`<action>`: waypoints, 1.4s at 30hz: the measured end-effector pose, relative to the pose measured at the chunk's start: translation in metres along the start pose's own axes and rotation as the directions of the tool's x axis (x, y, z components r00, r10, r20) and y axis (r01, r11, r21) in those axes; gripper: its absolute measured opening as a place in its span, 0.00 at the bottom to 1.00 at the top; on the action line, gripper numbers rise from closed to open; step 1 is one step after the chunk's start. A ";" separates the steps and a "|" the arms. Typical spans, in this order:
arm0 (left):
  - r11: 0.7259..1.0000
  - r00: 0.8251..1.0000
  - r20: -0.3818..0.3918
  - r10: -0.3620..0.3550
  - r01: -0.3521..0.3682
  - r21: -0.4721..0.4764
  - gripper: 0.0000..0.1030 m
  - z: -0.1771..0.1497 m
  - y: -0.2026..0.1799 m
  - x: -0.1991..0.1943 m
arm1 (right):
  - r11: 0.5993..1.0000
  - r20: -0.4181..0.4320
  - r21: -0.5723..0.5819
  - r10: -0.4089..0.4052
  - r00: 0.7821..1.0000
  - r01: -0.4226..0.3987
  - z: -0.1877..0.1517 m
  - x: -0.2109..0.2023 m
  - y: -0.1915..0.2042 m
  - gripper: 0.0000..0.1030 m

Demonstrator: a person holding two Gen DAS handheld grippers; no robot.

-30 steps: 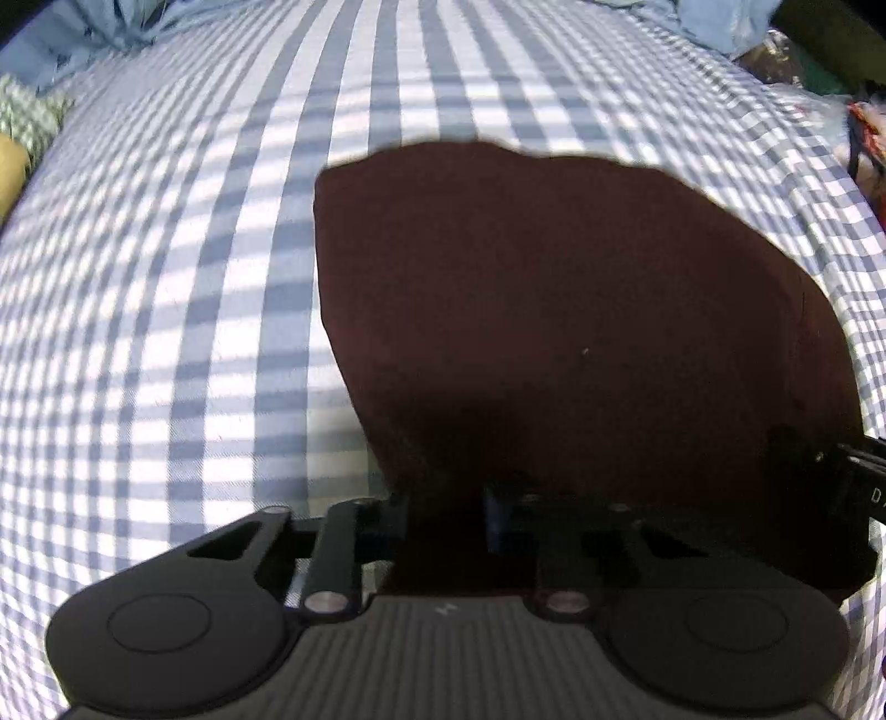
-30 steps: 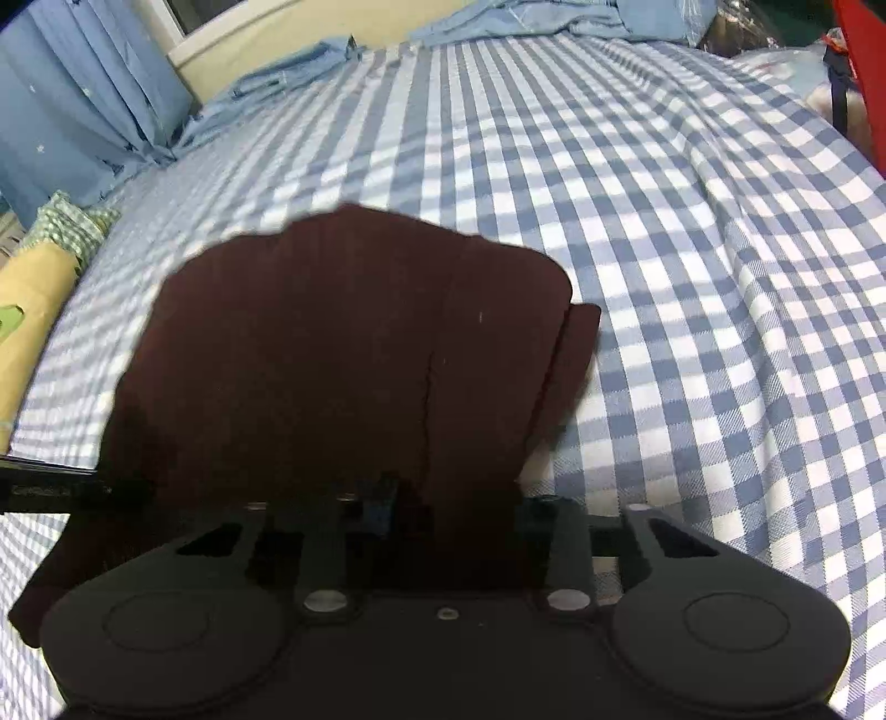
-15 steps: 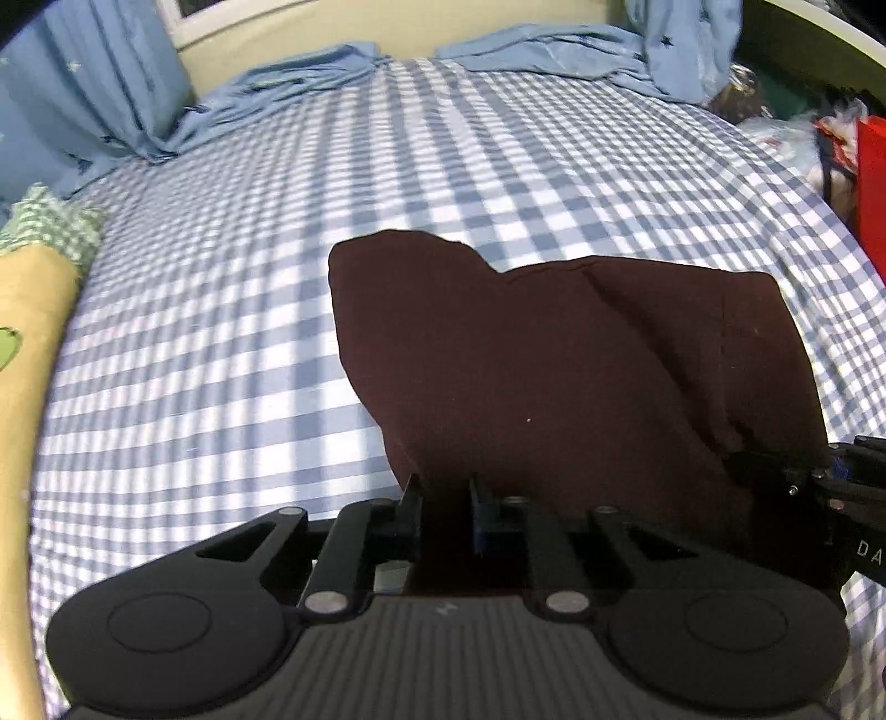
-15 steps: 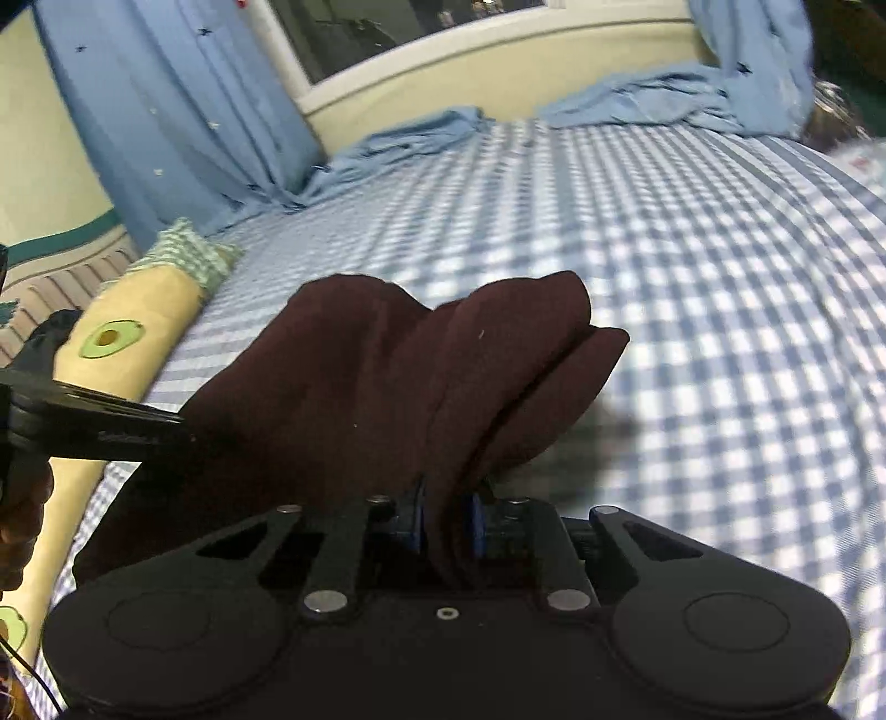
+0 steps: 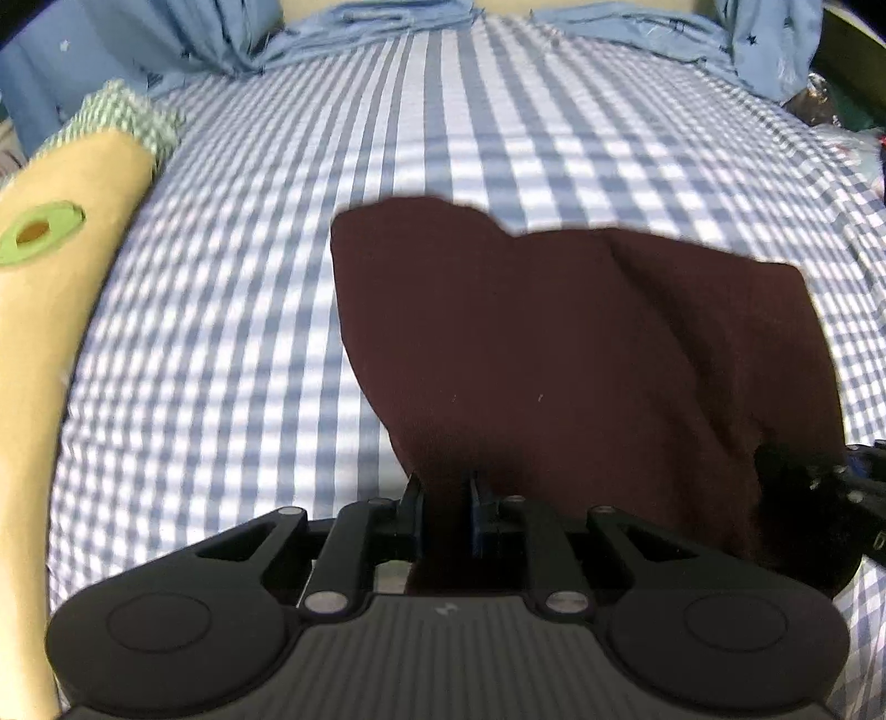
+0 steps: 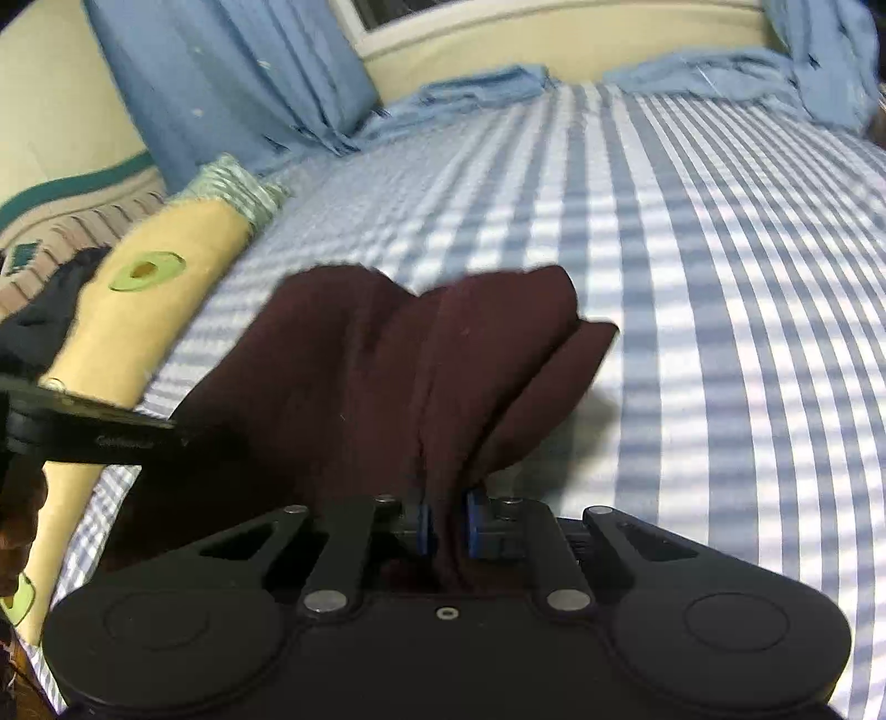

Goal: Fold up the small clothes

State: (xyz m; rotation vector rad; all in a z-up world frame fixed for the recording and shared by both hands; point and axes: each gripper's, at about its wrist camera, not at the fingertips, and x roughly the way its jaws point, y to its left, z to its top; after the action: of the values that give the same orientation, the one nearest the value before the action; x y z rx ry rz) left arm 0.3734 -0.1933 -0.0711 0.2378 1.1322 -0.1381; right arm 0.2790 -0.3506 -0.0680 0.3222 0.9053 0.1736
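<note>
A dark maroon garment [image 5: 581,343] hangs lifted over the blue-and-white checked bed [image 5: 277,310]. My left gripper [image 5: 446,512] is shut on the garment's near left edge. My right gripper [image 6: 448,523] is shut on its near right edge, where the cloth [image 6: 398,376] bunches in folds. The right gripper also shows at the right edge of the left wrist view [image 5: 830,487]. The left gripper shows at the left of the right wrist view [image 6: 99,435]. The garment's far hem droops toward the bed.
A yellow bolster pillow with an avocado print [image 5: 50,288] lies along the bed's left side, also in the right wrist view [image 6: 149,288]. Blue curtains [image 6: 232,83] and crumpled blue cloth [image 5: 387,16] lie at the bed's far edge. Clutter sits at far right [image 5: 830,105].
Both grippers have lifted the garment's near edge off the bed and tilted up; the cloth went from lying flat to hanging and bunching, and pillow and curtains came into view.
</note>
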 end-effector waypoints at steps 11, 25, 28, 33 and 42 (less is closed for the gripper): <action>0.999 1.000 0.003 0.010 -0.010 0.032 0.44 -0.016 0.015 0.011 | 0.977 -0.064 0.156 -0.139 0.988 0.147 -0.010 0.015 -0.023 0.27; 0.999 0.997 0.062 0.039 -0.037 -0.027 0.96 -0.039 0.028 -0.035 | 0.958 0.059 0.176 -0.238 0.970 0.224 -0.029 -0.030 -0.010 0.93; 0.997 0.992 0.102 0.070 -0.065 -0.044 0.99 -0.047 0.026 -0.054 | 0.964 0.115 0.157 -0.233 0.966 0.214 -0.034 -0.051 -0.002 0.99; 0.991 0.981 0.156 0.120 -0.107 -0.085 0.99 -0.070 0.014 -0.088 | 0.974 0.210 0.106 -0.218 0.953 0.199 -0.045 -0.083 0.011 0.99; 0.972 0.955 0.242 0.170 -0.122 -0.201 0.99 -0.141 -0.007 -0.153 | 0.987 0.319 -0.031 -0.140 0.937 0.158 -0.079 -0.158 0.030 0.99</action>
State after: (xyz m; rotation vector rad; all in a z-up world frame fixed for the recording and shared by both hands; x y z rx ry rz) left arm 0.1838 -0.1652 0.0106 0.1338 0.8577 0.0671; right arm 0.1195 -0.3516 0.0145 0.2196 0.6019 0.0051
